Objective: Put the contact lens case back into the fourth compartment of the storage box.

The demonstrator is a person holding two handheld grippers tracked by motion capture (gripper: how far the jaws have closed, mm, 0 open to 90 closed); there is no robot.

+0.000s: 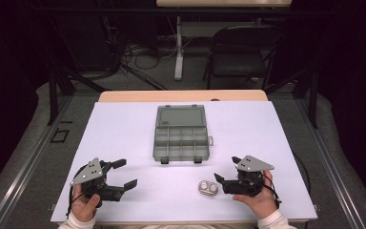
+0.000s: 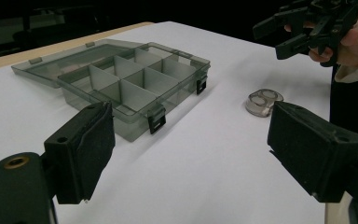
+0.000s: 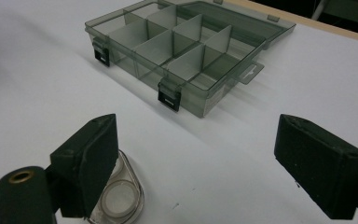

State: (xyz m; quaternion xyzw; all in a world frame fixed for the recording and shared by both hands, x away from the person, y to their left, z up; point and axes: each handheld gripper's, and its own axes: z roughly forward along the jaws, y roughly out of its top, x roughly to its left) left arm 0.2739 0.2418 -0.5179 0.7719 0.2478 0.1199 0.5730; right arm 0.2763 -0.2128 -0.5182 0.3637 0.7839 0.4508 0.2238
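Nothing is stowed yet: the organizer box (image 1: 180, 133) lies open and empty, the small clear case (image 1: 208, 189) sits untouched on the worktop (image 1: 124, 129), and both the left gripper (image 1: 126, 172) and right gripper (image 1: 226, 169) hold their fingers wide and empty.

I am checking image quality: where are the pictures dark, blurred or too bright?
High view: room beyond the table is dark, its sheet evenly lit. Left gripper view: near jaws soft, box sharper, faint shadows on the sheet. Right gripper view: near jaws soft, case partly hidden by one jaw; far sheet very bright.
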